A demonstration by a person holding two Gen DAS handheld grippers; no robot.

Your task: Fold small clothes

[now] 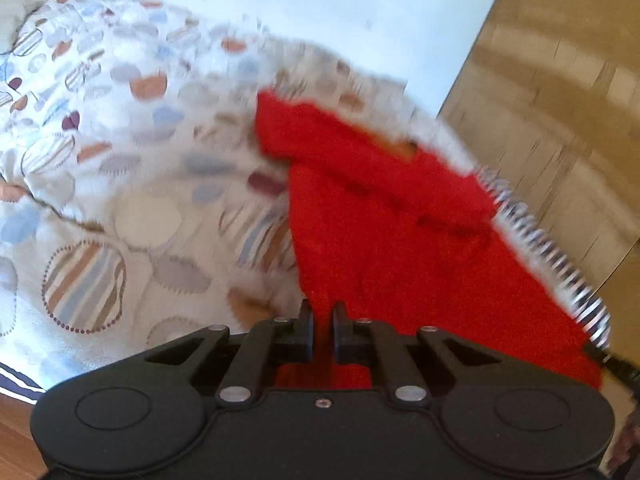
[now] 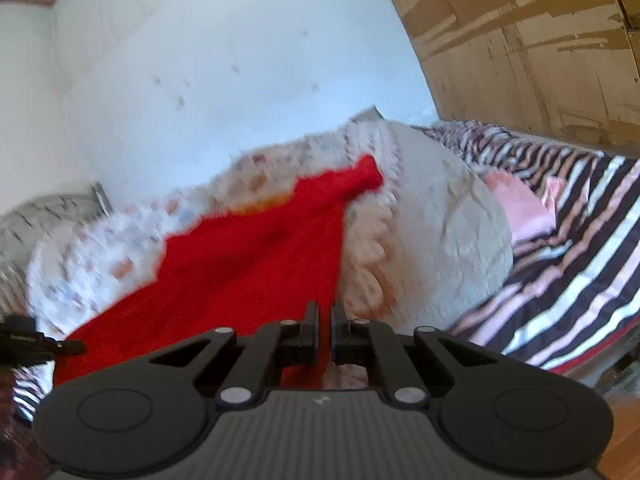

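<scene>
A red garment point(image 1: 400, 240) lies stretched over a bed with a white patterned quilt point(image 1: 120, 160). My left gripper point(image 1: 322, 312) is shut on the near left edge of the red garment. In the right wrist view the red garment point(image 2: 256, 256) runs from the far corner down to my right gripper point(image 2: 324, 314), which is shut on its near right edge. The other gripper's tip shows at the left edge of the right wrist view point(image 2: 36, 344). Both views are blurred by motion.
A striped blanket point(image 2: 560, 264) and a pink cloth point(image 2: 520, 208) lie on the right of the bed beside a white pillow point(image 2: 452, 232). A white wall point(image 2: 220, 60) is behind, a wooden wardrobe point(image 2: 540, 40) at the right. Wooden floor point(image 1: 12, 440) lies below.
</scene>
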